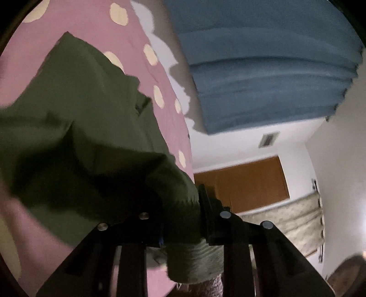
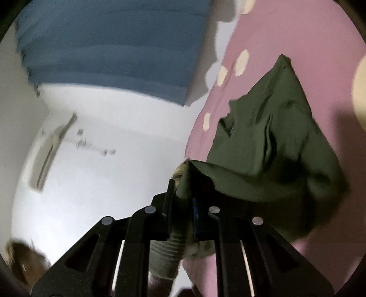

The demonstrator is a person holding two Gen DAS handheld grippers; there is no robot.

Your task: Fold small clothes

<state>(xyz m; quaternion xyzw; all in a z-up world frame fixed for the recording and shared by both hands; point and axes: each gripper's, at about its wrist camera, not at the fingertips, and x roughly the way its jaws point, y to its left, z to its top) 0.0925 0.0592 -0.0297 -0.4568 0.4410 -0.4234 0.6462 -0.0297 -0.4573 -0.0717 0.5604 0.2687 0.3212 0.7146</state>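
Observation:
A small olive-green garment (image 1: 75, 118) hangs lifted over a pink bedsheet with cream dots (image 1: 96, 20). My left gripper (image 1: 180, 205) is shut on one edge of the garment, and the cloth bunches between its black fingers (image 1: 205, 205). In the right wrist view the same green garment (image 2: 274, 146) drapes down to the right. My right gripper (image 2: 183, 196) is shut on another corner of it. A ribbed grey-green cuff (image 2: 164, 258) hangs below the right fingers. Both views are tilted and blurred.
A blue curtain (image 1: 263, 68) hangs on the white wall beyond the bed. A brown wooden door (image 1: 247, 182) and a pale patterned cloth (image 1: 292, 219) lie to the right in the left wrist view. A wall fixture (image 2: 52, 150) shows in the right wrist view.

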